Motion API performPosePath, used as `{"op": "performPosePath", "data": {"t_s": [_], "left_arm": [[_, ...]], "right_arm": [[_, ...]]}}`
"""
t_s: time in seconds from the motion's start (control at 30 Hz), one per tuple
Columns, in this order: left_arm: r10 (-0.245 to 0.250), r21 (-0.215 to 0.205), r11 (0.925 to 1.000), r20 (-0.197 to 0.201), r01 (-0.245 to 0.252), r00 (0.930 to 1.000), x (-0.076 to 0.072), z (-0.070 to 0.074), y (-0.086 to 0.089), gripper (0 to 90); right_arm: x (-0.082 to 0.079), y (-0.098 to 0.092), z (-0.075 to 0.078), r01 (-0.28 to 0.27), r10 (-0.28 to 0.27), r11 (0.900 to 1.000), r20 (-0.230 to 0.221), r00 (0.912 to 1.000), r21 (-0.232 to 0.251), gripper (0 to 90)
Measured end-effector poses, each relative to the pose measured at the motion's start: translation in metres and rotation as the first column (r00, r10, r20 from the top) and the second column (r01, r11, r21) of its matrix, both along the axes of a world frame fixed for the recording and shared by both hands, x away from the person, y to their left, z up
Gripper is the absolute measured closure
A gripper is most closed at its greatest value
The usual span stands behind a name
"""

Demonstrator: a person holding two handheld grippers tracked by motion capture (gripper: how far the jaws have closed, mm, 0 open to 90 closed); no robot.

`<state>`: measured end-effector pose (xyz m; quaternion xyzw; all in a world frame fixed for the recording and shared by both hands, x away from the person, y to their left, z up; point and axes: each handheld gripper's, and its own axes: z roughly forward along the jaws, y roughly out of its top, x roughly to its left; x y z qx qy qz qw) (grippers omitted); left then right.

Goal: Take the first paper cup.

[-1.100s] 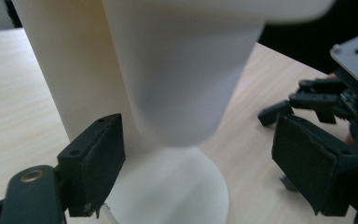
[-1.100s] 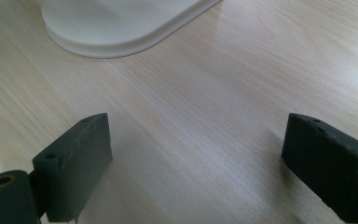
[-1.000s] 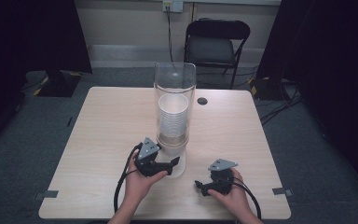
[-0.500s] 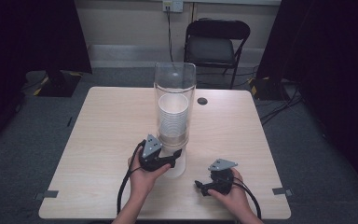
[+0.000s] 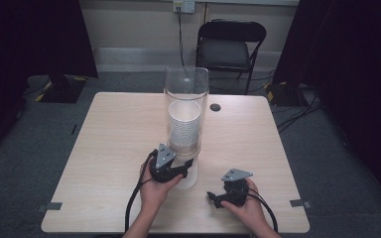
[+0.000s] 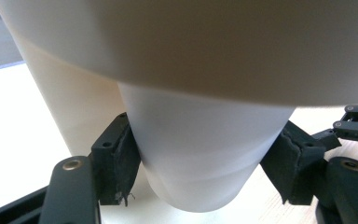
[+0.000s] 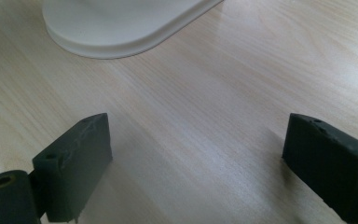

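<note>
Black folding chair (image 5: pixel 231 47) behind the wooden table (image 5: pixel 114 148); small dark disc (image 5: pixel 215 107) on the table's far side; wall outlet (image 5: pixel 184 5) above the chair.

You are working in a plain lab or recording room: grey carpet (image 5: pixel 39 148), dark curtains (image 5: pixel 34 39) hung at both sides, and a bare wall with a power outlet (image 5: pixel 184 6). A black folding chair (image 5: pixel 230 47) stands behind your light wooden counter (image 5: pixel 119 148), and cables (image 5: pixel 297 111) trail across the floor.

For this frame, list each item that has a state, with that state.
Cup dispenser: upright, partly filled with stacked cups.
Bottom cup: sticking out below the dispenser, between the jaws.
Left hand-held gripper: closed on the bottom cup.
Right hand-held gripper: open, empty, over the table.
</note>
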<state>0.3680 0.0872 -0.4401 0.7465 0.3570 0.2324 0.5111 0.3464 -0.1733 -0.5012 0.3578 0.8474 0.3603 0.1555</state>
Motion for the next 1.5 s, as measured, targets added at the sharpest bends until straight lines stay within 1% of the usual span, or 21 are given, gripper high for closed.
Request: {"op": "performPosePath", "data": {"t_s": [0.03, 0.1, 0.2, 0.47, 0.5, 0.53, 0.57, 0.6, 0.63, 0.7, 0.77, 0.8, 0.83, 0.9, 1.0, 1.1, 1.13, 1.3, 1.4, 1.47, 1.5], "left_arm": [[0.004, 0.011, 0.9999, 0.009, -0.004, 1.0, -0.0012, -0.0006, -0.0005, 33.9], [0.006, 0.014, 0.9999, 0.013, -0.006, 0.9999, -0.0019, -0.0008, -0.0008, 34.0], [0.015, 0.028, 0.9995, 0.009, -0.015, 0.9998, -0.0025, -0.0001, -0.0009, 34.3], [0.026, 0.014, 0.9996, 0.008, -0.026, 0.9996, -0.0034, -0.0012, -0.0026, 34.6], [0.03, -0.014, 0.9995, 0.002, -0.03, 0.9996, -0.0048, -0.0036, -0.003, 34.8], [0.03, -0.014, 0.9995, 0.002, -0.03, 0.9996, -0.0048, -0.0036, -0.003, 34.8], [0.025, -0.018, 0.9995, 0.02, -0.025, 0.9995, -0.0054, -0.0053, -0.0027, 34.8], [0.025, -0.018, 0.9995, 0.02, -0.025, 0.9995, -0.0054, -0.0053, -0.0027, 34.9], [0.03, -0.015, 0.9994, 0.006, -0.03, 0.9995, -0.006, -0.0048, -0.003, 34.9], [0.026, -0.017, 0.9995, 0.01, -0.025, 0.9996, -0.0051, -0.0048, -0.0029, 35.0], [0.032, -0.006, 0.9995, 0.003, -0.032, 0.9995, -0.0064, -0.0042, -0.0028, 35.1], [0.025, -0.02, 0.9995, 0.015, -0.025, 0.9996, -0.006, -0.0055, -0.003, 35.1], [0.025, -0.02, 0.9995, 0.015, -0.025, 0.9996, -0.006, -0.0055, -0.003, 35.1], [0.035, -0.035, 0.9988, -0.001, -0.035, 0.9994, -0.0077, -0.0063, -0.0042, 35.1], [0.042, -0.032, 0.9986, 0.006, -0.042, 0.9991, -0.0078, -0.0071, -0.0039, 35.1], [0.039, -0.042, 0.9984, 0.007, -0.038, 0.9992, -0.0079, -0.0078, -0.004, 35.1], [0.04, -0.033, 0.9987, 0.005, -0.04, 0.9992, -0.0087, -0.0073, -0.0042, 35.2], [0.046, -0.036, 0.9983, 0.006, -0.045, 0.9989, -0.0094, -0.0081, -0.0047, 35.4], [0.05, -0.025, 0.9984, 0.016, -0.05, 0.9986, -0.009, -0.0087, -0.0047, 35.4], [0.052, -0.028, 0.9983, 0.013, -0.051, 0.9986, -0.0083, -0.009, -0.0047, 35.4], [0.05, -0.022, 0.9985, 0.016, -0.05, 0.9986, -0.0084, -0.009, -0.0046, 35.4]], "right_arm": [[-0.0001, 0.0, 0.0, 0.0, 0.0, 1.0, 0.0, 1.0, 0.0, 7.3], [-0.0001, 0.0, 0.0, 0.0, 0.0, 1.0, 0.0, 1.0, -0.001, 7.3], [0.0003, 0.0, -0.0002, -0.006, 0.006, 1.0, 0.003, 1.0, 0.002, 7.3], [0.0003, 0.0, -0.0003, -0.006, 0.006, 1.0, 0.004, 1.0, 0.001, 7.3], [0.0003, 0.0, -0.0003, -0.006, 0.006, 1.0, 0.004, 1.0, 0.001, 7.3], [0.0003, 0.0, -0.0003, -0.006, 0.006, 1.0, 0.004, 1.0, 0.001, 7.3], [0.0003, 0.0, -0.0003, -0.005, 0.005, 1.0, 0.004, 1.0, 0.001, 7.2], [0.0003, 0.0, -0.0003, -0.005, 0.005, 1.0, 0.004, 1.0, 0.001, 7.2], [0.0002, 0.0002, -0.0003, -0.004, 0.004, 1.0, 0.003, 1.0, 0.001, 7.2], [0.0002, 0.0003, -0.0002, -0.003, 0.003, 1.0, 0.003, 1.0, 0.001, 7.2], [0.0002, 0.0004, -0.0002, -0.002, 0.002, 1.0, 0.003, 1.0, 0.001, 7.2], [0.0002, 0.0005, -0.0003, -0.002, 0.002, 1.0, 0.003, 1.0, 0.001, 7.2], [0.0002, 0.0005, -0.0003, -0.002, 0.002, 1.0, 0.003, 1.0, 0.001, 7.2], [0.0003, 0.0008, -0.0002, 0.0, 0.0, 1.0, 0.002, 1.0, 0.001, 7.1], [0.0005, 0.001, -0.0002, 0.0, 0.0, 1.0, 0.003, 1.0, 0.0, 7.2], [0.0006, 0.0011, -0.0003, 0.002, -0.002, 1.0, 0.003, 1.0, 0.0, 7.1], [0.0006, 0.0012, -0.0003, 0.002, -0.002, 1.0, 0.003, 1.0, 0.0, 7.2], [0.0007, 0.0014, -0.0003, 0.002, -0.002, 1.0, 0.003, 1.0, -0.001, 7.1], [0.0008, 0.0015, -0.0003, 0.003, -0.003, 1.0, 0.003, 1.0, 0.0, 7.1], [0.0008, 0.0016, -0.0003, 0.003, -0.003, 1.0, 0.003, 1.0, -0.001, 7.1], [0.0008, 0.0016, -0.0003, 0.004, -0.004, 1.0, 0.003, 1.0, -0.001, 7.1]]}}
